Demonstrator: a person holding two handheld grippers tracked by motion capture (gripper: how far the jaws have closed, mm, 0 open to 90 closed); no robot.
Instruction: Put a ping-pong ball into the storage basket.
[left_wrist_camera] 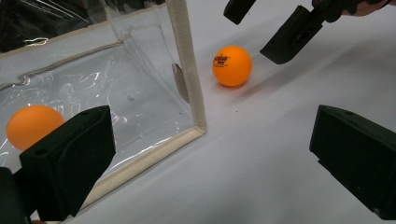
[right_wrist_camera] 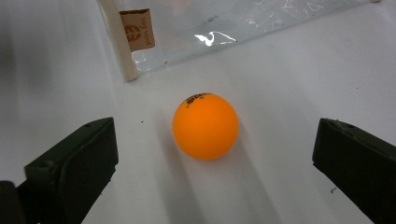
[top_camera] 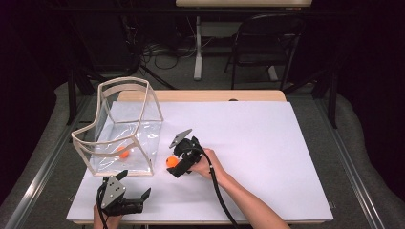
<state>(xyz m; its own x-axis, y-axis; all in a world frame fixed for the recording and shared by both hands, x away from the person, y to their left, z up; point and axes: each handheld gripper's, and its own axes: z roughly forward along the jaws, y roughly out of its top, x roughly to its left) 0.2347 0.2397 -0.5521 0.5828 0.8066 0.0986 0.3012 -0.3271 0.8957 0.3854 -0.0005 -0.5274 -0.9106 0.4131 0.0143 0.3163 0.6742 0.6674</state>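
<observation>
The high view looks forward and down from above the person's side onto the white-covered counter [top_camera: 267,143]. The left gripper view sits low and close, facing the clear cream-trimmed plastic bag [left_wrist_camera: 140,93]. The right gripper view looks steeply down, very near. All three share the loose orange ping-pong ball [top_camera: 171,161] [left_wrist_camera: 232,65] [right_wrist_camera: 205,126].

We are looking at a dim room where light is falling mostly on the table [top_camera: 267,95], which is wearing a white sheet [top_camera: 258,143] over its pale wooden top. Behind the table a dark folding chair [top_camera: 265,45] is standing on the grey floor [top_camera: 181,71], just beside a white leg of another desk [top_camera: 197,47]. Black cables [top_camera: 157,52] are lying on the floor near that leg. Metal rails [top_camera: 38,167] are running along both sides of the table.
</observation>
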